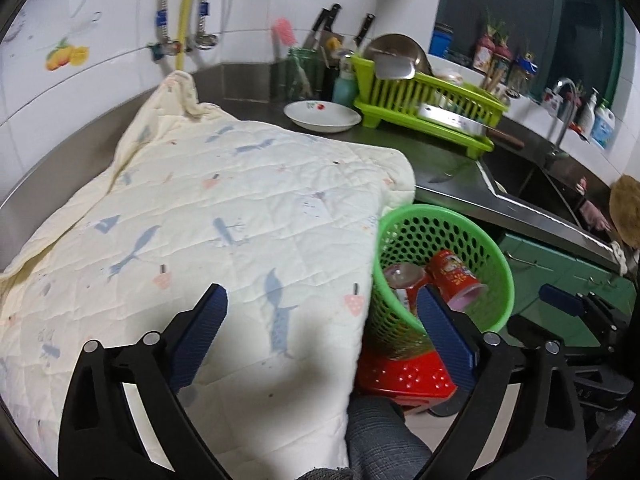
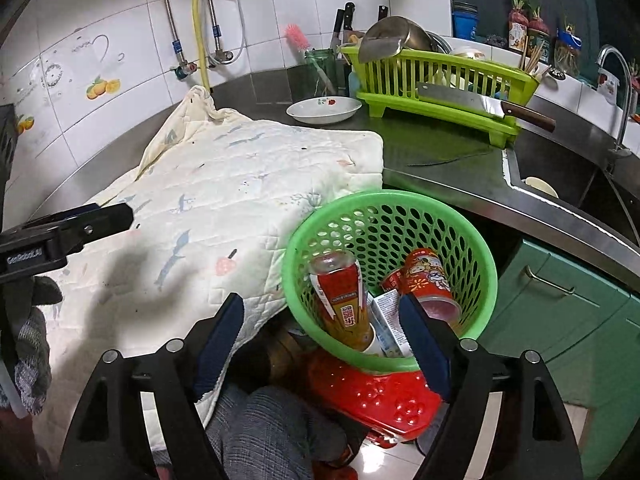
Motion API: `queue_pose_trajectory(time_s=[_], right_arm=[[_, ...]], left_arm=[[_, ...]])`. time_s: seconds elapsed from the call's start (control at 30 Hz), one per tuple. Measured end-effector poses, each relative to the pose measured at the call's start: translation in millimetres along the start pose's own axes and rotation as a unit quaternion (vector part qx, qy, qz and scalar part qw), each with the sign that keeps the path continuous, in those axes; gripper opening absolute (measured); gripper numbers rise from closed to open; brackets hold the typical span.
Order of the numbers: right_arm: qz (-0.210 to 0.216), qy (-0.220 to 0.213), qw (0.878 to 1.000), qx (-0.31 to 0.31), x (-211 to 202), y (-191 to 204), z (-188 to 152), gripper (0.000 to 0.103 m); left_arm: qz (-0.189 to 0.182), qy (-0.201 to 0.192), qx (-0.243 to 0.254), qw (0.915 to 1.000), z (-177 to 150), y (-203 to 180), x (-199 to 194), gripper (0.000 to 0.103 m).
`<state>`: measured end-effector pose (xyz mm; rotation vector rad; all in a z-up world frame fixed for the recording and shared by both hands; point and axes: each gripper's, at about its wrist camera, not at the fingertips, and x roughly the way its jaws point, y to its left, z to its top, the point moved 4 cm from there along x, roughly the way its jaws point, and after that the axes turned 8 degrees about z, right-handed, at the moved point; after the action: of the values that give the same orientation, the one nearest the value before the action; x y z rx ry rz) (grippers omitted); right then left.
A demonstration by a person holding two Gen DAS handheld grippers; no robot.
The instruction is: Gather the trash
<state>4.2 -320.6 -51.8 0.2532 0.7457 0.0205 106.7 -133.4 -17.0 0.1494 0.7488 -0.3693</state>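
Observation:
A green perforated basket (image 1: 440,212) (image 2: 360,200) stands on a red stool (image 2: 384,396) in front of the counter. It holds a red printed cup (image 2: 424,272), a red-labelled bottle (image 2: 340,292) and a small carton (image 2: 386,312). My right gripper (image 2: 320,302) hangs open just above the basket's near rim, with nothing between its pads. My left gripper (image 1: 322,296) is open over the hanging edge of a cream quilt (image 1: 200,220), its right finger in front of the basket. Neither holds anything.
The quilt covers the left of the steel counter. Behind it are a white bowl (image 2: 324,110), a green dish rack (image 2: 440,76) with a cleaver (image 2: 472,102), and a sink (image 2: 560,176) at right. Green cabinets (image 2: 560,312) stand below; a person's grey-trousered leg (image 2: 260,432) is underneath.

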Motion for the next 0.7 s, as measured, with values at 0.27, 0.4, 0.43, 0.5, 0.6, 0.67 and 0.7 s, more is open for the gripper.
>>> queue_pose_trajectory(time_s=[0.27, 0.4, 0.43, 0.5, 0.6, 0.67, 0.7], right_arm=[[-0.008, -0.017, 1.000, -0.001, -8.8, 15.4, -1.4, 0.080], [-0.023, -0.026, 0.999, -0.014, -14.3, 24.4, 0.0, 0.083], [-0.023, -0.028, 0.999, -0.015, -15.4, 25.5, 0.3, 0.084], [-0.022, -0.032, 0.999, -0.017, -18.0, 29.1, 0.9, 0.084], [-0.024, -0.037, 0.999, -0.021, -20.8, 34.8, 1.2, 0.085], [-0.023, -0.039, 0.999, -0.023, -22.2, 37.9, 0.8, 0.086], [-0.021, -0.040, 0.999, -0.022, -23.0, 39.4, 0.7, 0.086]], left_arm=[[0.021, -0.029, -0.016, 0.9992, -9.3, 21.0, -18.0, 0.096], [0.038, -0.045, -0.017, 0.9981, -13.6, 28.0, -28.2, 0.097], [0.042, -0.047, -0.017, 0.9979, -14.5, 29.4, -30.4, 0.097], [0.048, -0.052, -0.015, 0.9974, -16.9, 31.8, -34.9, 0.097], [0.059, -0.058, -0.017, 0.9964, -19.7, 37.4, -40.7, 0.097], [0.061, -0.063, -0.022, 0.9958, -21.2, 40.2, -45.3, 0.097], [0.061, -0.065, -0.026, 0.9957, -22.2, 42.5, -47.2, 0.097]])
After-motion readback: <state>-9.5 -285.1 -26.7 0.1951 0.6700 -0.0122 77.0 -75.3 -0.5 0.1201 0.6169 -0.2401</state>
